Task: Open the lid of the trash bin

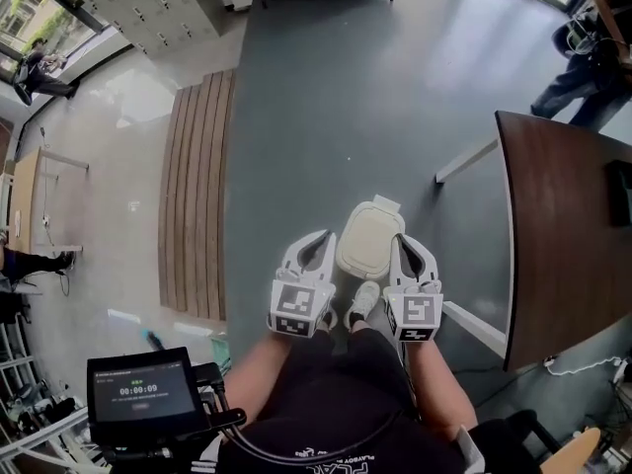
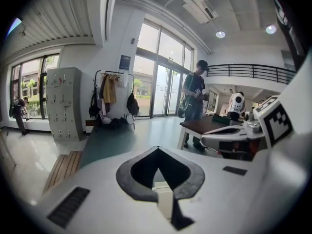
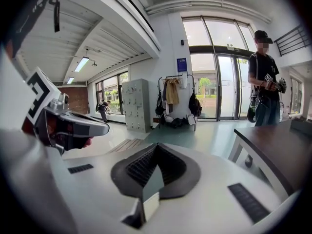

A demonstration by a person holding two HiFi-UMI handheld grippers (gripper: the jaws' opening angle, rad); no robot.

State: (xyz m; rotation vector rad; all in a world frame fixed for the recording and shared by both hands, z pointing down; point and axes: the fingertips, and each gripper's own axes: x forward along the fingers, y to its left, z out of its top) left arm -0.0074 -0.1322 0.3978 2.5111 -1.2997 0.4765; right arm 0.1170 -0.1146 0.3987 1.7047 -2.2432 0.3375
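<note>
Black-cased screen (image 1: 138, 388) sits nearest, at the near left, beside the person's dark shorts. Just beyond the knees, the left gripper (image 1: 322, 237) and the right gripper (image 1: 399, 244) point away over the grey floor (image 1: 326, 117), each with a marker cube at its near end. Both have their jaws closed tip to tip, and nothing is caught between them in either gripper view. A pale shoe (image 1: 363, 302) shows between the two. Directly past it stands the bin (image 1: 370, 240), its cream lid lying flat on top with a small tab at the far edge. The grippers flank the lid left and right, just beside its rim; whether they touch it cannot be told. To the right, a dark brown table (image 1: 563, 245) curves along the floor on white legs. To the left runs a strip of wooden slats (image 1: 197, 196). Far right, a person (image 1: 588, 72) stands past the table. Grey lockers (image 2: 63, 104) line the far wall by the windows.
</note>
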